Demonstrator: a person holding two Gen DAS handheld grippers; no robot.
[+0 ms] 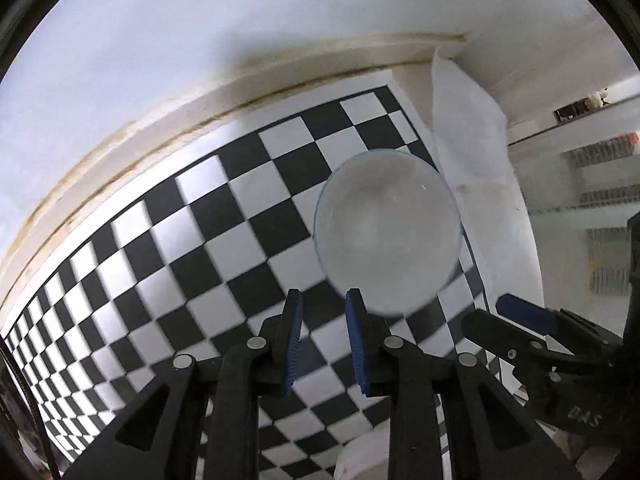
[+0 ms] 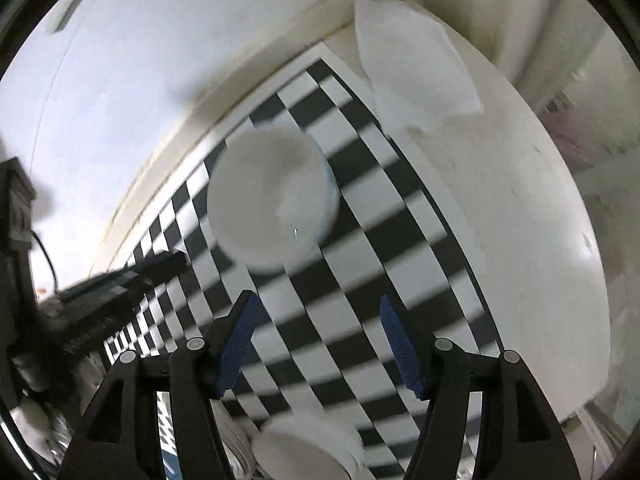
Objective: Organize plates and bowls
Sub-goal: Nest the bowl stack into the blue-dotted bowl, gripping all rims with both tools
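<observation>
- A black-and-white checkered mat (image 1: 168,240) covers a white counter against a pale wall; everything below is placed relative to this mat.
- One white bowl (image 2: 272,200) stands upright on the mat, toward its far edge, near a folded white cloth (image 2: 412,64) just off the mat's corner.
- The left gripper (image 1: 322,320) is empty, its blue pads only a narrow gap apart, just short of the bowl.
- The right gripper (image 2: 316,320) hangs over the mat with jaws apart, nothing between them.
- Progress, as I judge it: this bowl looks placed; more remains.
- Only the right wrist view shows white dishes (image 2: 304,448) at the mat's near edge, apparently stacked, though blurred.
</observation>
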